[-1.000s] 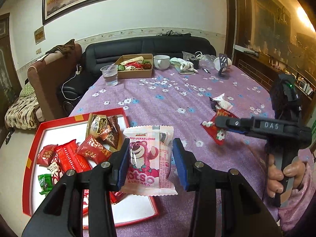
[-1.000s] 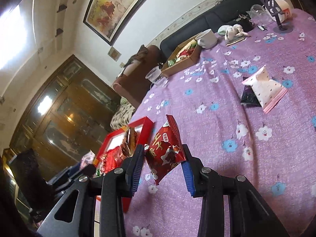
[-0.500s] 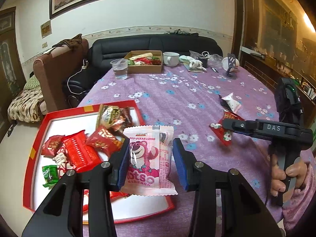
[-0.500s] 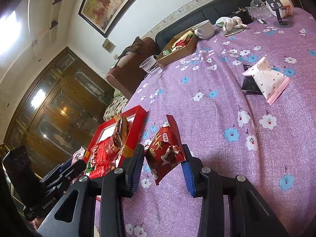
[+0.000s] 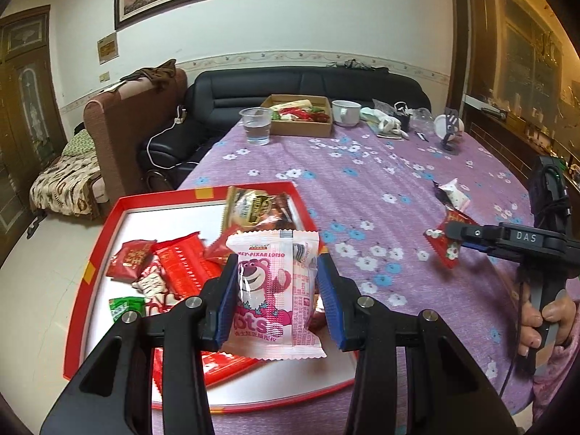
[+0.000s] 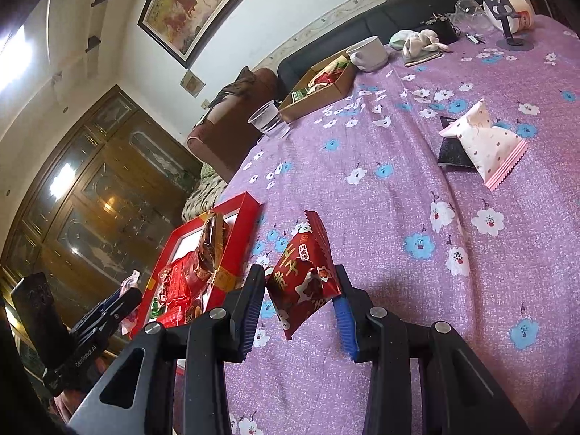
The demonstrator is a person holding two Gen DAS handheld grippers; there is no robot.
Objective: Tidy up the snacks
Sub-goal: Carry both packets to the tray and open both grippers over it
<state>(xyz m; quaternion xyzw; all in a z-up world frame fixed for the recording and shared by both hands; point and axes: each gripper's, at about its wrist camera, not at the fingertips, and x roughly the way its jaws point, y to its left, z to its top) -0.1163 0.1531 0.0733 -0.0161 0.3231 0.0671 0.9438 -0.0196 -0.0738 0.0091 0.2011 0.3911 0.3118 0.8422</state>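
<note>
**Op:** Purple floral tablecloth, sofa behind. My left gripper is clamped on the pink bear snack pack, hanging over the red tray. My right gripper pinches the red snack packet above the cloth, beside the tray.

**QA:** Risks?

**Op:** Red packet sits skewed between the pads; it could slip out short of the tray. Pink pack could land on the heap and slide off.

**QA:** Containers?

**Op:** Tray holds red packets, a green one, a gold-brown one. Cardboard box far back holds more snacks. Pink-white packet lies loose.
</note>
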